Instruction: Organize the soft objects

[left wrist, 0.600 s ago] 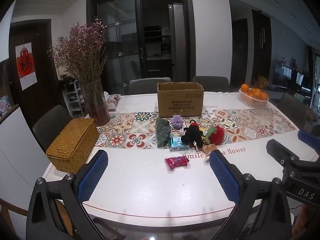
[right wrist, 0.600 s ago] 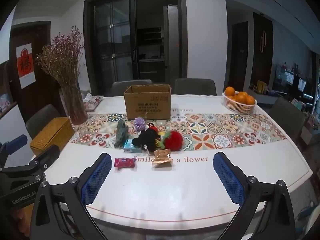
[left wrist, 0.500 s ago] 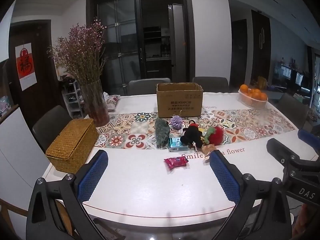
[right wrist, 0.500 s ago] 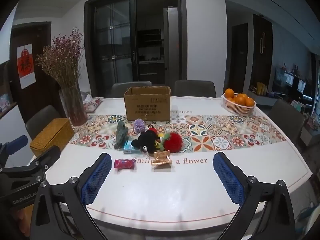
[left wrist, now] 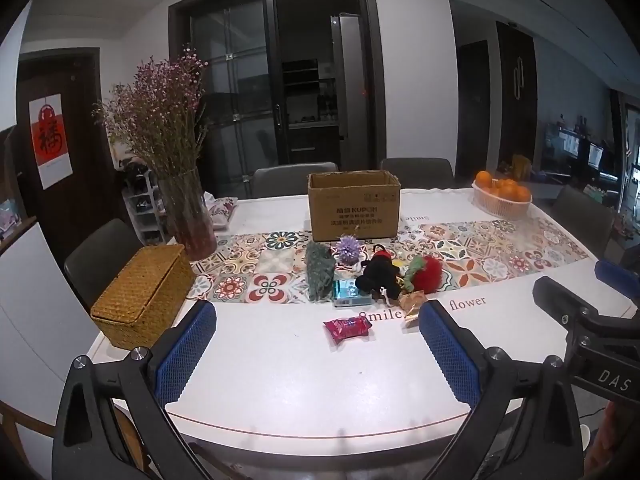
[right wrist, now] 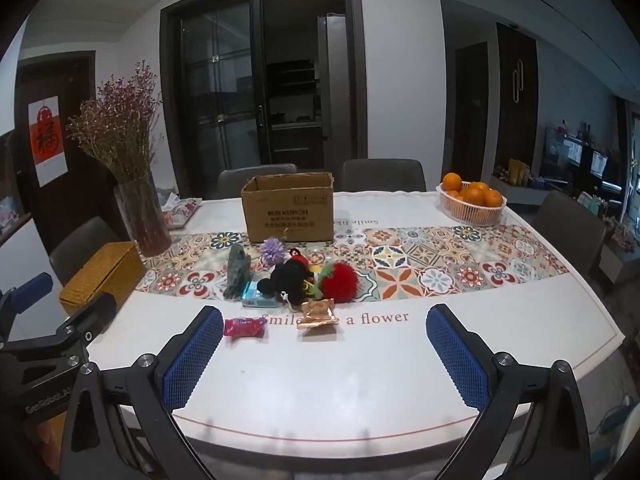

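Here we hold both grippers over the near edge of the white worktop [right wrist: 360,380], tipped a little downward. The left gripper [left wrist: 316,344] has its jaws spread wide with nothing between them, and the right gripper [right wrist: 324,350] stands the same, wide and empty.

Just beyond the blue pads we see a pink wrapped packet [left wrist: 347,328] lying flat on the bare worktop, and to its right a crinkled gold packet [right wrist: 317,314] over the printed lettering.

Behind these, at the near edge of the patterned runner [right wrist: 440,268], the soft things sit bunched together. From left to right: a dark green plush [left wrist: 319,276] standing upright, a small teal box [left wrist: 351,300] lying flat beside it, a black plush toy [right wrist: 290,280] with a red cap, and a red fuzzy ball [right wrist: 340,282] touching it. A small purple flower ball [left wrist: 347,251] sits just behind the green plush.

Farther back, a cardboard box [left wrist: 354,210] stands open-topped in the middle, just behind the cluster. On the left, a woven basket [left wrist: 144,296] with its lid shut sits near the worktop's edge, and a glass vase [left wrist: 188,212] of dried flowers rises behind it. At the far right corner sits a white basket of oranges [right wrist: 472,204].
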Demonstrator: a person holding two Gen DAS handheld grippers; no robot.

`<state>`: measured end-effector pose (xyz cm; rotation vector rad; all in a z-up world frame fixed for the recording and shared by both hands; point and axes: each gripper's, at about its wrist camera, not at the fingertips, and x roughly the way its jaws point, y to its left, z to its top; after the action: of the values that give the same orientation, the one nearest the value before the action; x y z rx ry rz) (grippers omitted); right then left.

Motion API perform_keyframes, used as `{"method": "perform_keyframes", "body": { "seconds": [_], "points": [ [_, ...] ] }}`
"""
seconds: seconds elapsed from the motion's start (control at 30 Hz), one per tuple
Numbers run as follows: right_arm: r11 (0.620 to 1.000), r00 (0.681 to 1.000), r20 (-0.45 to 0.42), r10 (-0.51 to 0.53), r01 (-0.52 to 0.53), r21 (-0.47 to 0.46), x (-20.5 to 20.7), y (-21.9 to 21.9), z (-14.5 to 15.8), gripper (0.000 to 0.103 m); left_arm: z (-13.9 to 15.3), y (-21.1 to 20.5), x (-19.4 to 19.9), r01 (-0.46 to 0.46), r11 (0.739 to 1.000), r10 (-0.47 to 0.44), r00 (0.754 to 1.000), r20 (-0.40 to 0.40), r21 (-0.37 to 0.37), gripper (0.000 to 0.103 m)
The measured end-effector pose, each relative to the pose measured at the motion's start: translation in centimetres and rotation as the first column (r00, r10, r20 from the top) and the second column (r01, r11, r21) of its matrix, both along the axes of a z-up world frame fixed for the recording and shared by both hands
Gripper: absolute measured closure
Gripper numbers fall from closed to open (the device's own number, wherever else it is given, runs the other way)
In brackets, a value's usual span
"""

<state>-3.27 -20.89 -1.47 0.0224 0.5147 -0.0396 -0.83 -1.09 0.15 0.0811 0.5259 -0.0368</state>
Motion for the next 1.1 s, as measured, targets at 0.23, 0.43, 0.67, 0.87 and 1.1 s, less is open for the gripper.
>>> {"method": "perform_keyframes", "body": {
  "seconds": [0.23, 0.43, 0.67, 0.87, 1.1],
  "points": [
    [1.000, 1.000, -0.008, -0.011, 0.011, -0.001, 0.07, -0.30, -0.10, 0.000, -0.15, -0.32, 0.19, 0.013, 1.000, -0.012, 1.000, -0.007, 0.010, 0.000],
    [1.000, 1.000, -0.009, -0.020, 0.020, -0.002, 0.00, -0.28, -0.28, 0.000, -0.26, -0.30, 0.39, 0.019, 1.000, -0.019, 1.000, -0.015, 0.009, 0.000],
    [1.000, 1.000, -0.008, -0.022, 0.022, -0.004, 0.05, -0.28, -0.32, 0.000, -0.25, -0.40, 0.41, 0.016, 1.000, -0.016, 1.000, -0.013, 0.012, 0.000],
    [1.000, 1.000, -0.012, -0.022, 0.022, -0.005, 0.10, -0.37, -0.46, 0.000, -0.29, -0.25, 0.51, 0.017, 1.000, -0.017, 1.000, -0.011, 0.016, 0.000],
    [1.000, 1.000, -0.012, -0.023, 0.023, -0.008, 0.25, -0.36, -0.53, 0.000, -0.39, -0.36, 0.49, 0.021, 1.000, -0.021, 1.000, -0.011, 0.018, 0.000]
  ]
}}
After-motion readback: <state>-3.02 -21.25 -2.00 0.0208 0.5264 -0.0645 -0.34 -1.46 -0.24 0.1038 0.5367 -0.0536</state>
